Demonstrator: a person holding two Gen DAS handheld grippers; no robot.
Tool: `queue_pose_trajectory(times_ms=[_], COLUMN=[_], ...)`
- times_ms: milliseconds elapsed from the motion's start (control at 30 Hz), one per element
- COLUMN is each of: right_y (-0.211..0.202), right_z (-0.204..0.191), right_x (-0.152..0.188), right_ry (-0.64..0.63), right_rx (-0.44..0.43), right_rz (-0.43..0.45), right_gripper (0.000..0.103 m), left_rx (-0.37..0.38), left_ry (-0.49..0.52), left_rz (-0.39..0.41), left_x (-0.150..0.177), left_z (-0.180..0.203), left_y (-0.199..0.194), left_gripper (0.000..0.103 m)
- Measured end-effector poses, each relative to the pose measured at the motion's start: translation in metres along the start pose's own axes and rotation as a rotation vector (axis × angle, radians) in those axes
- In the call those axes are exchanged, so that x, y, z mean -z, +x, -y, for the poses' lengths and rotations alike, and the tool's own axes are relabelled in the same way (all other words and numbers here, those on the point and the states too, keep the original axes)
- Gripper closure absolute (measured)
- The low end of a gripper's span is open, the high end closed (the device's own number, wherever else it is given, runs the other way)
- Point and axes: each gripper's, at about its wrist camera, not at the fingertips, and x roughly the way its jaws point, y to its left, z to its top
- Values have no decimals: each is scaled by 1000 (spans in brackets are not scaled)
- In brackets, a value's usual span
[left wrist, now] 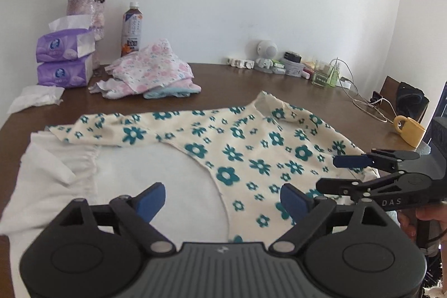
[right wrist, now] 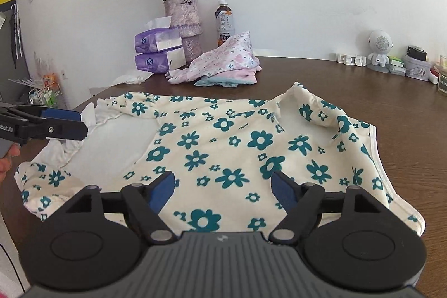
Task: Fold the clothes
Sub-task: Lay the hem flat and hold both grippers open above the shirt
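Both jaws are spread wide, empty; the floral garment (right wrist: 232, 147), soft and limp at frame centre, is best gripped by its hem.

"DAS" on right gripper (left wrist: 363, 166)

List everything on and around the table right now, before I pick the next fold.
Flowered garment: one, cream with teal flowers, spread on table centre.
White cloth: one, under its left part.
Clothes pile: one, pink and blue, far side.
Tissue packs: two, purple, stacked far left.
Vase: one, pinkish, dried roses.
Bottle: one, brown drink.
Mug: one, yellow, right edge.
Speaker figure: one, white, by wall.
Table: brown.
Left gripper: open.
Right gripper: open.
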Motion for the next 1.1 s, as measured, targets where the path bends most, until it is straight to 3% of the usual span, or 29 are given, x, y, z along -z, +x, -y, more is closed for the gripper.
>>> queue_pose_trajectory(times_ms=[133,400,767,933,1100], right_y=[-4,-10,-11,-10,-9], right_z=[-5,-13,-8,-9,-11], right_x=[13,35,37,37,36], right_ry=[-12,-26,17,16,13], right_rx=[9,22,7,28,51], right_rz=[-12,-30,-6,-13,-23], right_gripper=[25,24,21,9,6], left_rx=[-49,-188,-218,-199,-189], left_ry=[5,-20,-69,-129,-168], left_rz=[-16,43,67,92,103], left_x=[24,45,47,42,38], left_z=[12,19,21,15,10], left_y=[9,13,11,13,19], left_gripper=[15,15,9,5,4])
